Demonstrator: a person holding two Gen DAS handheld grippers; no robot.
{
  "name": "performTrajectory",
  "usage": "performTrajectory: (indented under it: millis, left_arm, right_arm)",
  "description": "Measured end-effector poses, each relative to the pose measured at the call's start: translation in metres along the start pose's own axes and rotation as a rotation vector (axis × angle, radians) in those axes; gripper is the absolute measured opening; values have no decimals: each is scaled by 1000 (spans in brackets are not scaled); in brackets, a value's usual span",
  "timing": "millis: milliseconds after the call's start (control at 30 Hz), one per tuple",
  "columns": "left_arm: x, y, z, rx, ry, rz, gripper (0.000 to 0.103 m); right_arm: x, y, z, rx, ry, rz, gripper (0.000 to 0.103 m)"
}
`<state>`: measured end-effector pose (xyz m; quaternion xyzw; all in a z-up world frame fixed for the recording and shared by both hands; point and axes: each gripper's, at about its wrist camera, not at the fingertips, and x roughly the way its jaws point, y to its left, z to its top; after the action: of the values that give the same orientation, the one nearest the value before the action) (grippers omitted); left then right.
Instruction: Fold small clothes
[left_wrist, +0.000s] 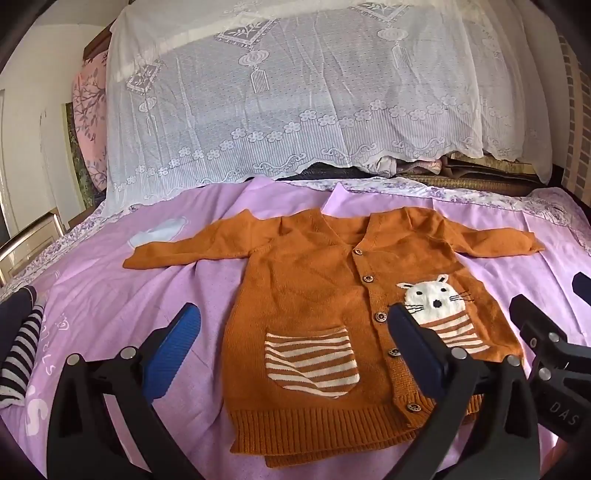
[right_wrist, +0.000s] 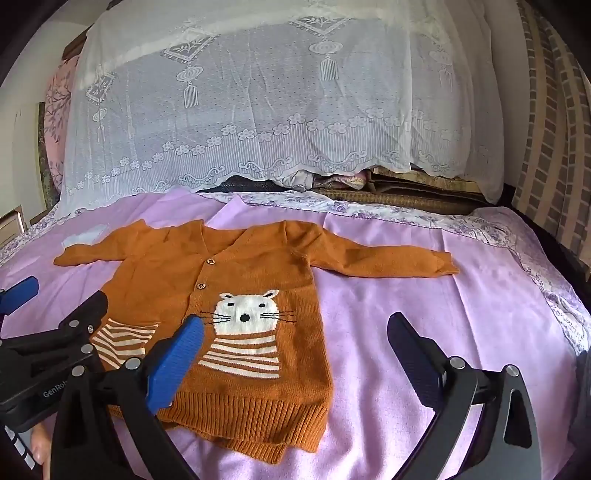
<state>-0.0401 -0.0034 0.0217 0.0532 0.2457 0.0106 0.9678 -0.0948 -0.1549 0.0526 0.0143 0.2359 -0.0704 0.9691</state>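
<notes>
So the orange cardigan (left_wrist: 317, 314) lies flat, buttoned, sleeves spread, in the middle of the pink sheet (right_wrist: 424, 295), hem at the near edge. Left gripper (left_wrist: 295, 336) and right gripper (right_wrist: 295, 343) both hover spread wide, holding nothing. Lots of bare sheet off to the right, a striped garment (left_wrist: 22, 347) at the left edge. "DAS" and "GenRob" readable on the grippers.

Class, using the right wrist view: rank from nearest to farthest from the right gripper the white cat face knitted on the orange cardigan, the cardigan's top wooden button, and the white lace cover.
1. White cat face on the orange cardigan: nearest the right gripper, just beyond its left finger.
2. Top wooden button: farther up, by the neckline.
3. White lace cover: farthest, across the back.
</notes>
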Motion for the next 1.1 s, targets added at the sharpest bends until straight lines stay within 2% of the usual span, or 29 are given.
performTrajectory:
  millis: [1100]
  left_arm:
    - [-1,-3,-3,-3,0,-1,99]
  right_arm:
    - [1,-1,0,15,29,30,100]
